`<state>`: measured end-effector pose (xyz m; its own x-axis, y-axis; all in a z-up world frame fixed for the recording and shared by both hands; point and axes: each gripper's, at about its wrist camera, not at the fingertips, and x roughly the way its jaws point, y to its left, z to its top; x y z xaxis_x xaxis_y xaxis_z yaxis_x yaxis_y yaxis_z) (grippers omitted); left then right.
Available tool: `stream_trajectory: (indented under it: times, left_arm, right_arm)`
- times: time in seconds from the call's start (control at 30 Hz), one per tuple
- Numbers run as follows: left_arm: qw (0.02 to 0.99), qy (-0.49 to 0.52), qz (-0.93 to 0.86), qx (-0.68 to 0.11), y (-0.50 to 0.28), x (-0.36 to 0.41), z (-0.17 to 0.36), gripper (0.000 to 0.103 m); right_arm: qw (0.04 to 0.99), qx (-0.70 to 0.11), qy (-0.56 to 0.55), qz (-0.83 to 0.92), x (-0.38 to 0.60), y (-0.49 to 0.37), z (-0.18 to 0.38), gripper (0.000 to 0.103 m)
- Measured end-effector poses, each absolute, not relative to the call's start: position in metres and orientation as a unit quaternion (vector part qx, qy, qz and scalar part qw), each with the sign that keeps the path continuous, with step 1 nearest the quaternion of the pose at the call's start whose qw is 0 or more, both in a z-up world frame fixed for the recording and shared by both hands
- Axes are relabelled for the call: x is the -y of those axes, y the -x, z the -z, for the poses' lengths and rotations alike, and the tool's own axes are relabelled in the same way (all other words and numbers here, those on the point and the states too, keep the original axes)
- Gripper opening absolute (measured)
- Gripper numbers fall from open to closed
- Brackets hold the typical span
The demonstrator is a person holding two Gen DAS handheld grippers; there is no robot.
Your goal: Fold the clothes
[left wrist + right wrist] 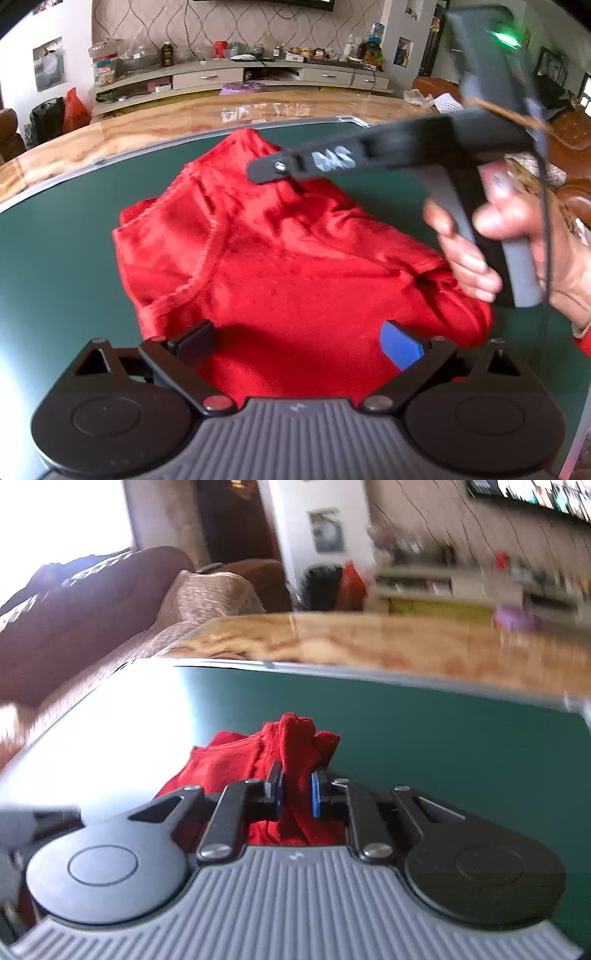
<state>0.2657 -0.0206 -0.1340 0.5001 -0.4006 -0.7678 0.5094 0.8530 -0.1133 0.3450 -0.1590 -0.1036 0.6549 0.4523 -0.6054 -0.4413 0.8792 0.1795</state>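
A red fleece garment lies rumpled on the green table mat. My left gripper is open, its fingers wide apart just above the near edge of the garment, holding nothing. My right gripper is shut on a bunched fold of the red garment and lifts it off the mat. In the left wrist view the right gripper's body reaches in from the right over the far part of the cloth, held by a hand.
The green mat sits on a wooden table whose edge runs behind it. A TV cabinet with clutter stands at the back wall. Sofas stand at the sides of the table.
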Motion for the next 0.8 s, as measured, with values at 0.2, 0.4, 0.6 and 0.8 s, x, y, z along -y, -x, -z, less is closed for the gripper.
stream_trajectory:
  times: [0.2, 0.4, 0.6, 0.8]
  left_arm:
    - [0.874, -0.088, 0.237, -0.415, -0.270, -0.006, 0.129, 0.099]
    - [0.877, -0.092, 0.212, -0.420, -0.283, -0.021, 0.128, 0.100]
    - [0.883, -0.078, 0.235, -0.399, -0.299, -0.002, 0.113, 0.100]
    - [0.875, -0.090, 0.275, -0.387, -0.312, 0.031, 0.109, 0.100]
  right_arm:
    - [0.912, -0.292, 0.055, -0.282, 0.139, -0.311, 0.095, 0.017]
    - [0.913, -0.293, 0.086, -0.269, 0.127, -0.303, 0.100, 0.017]
    - [0.921, -0.327, 0.039, -0.206, 0.136, -0.341, 0.101, 0.020]
    - [0.918, -0.366, -0.008, -0.151, 0.159, -0.371, 0.113, 0.056]
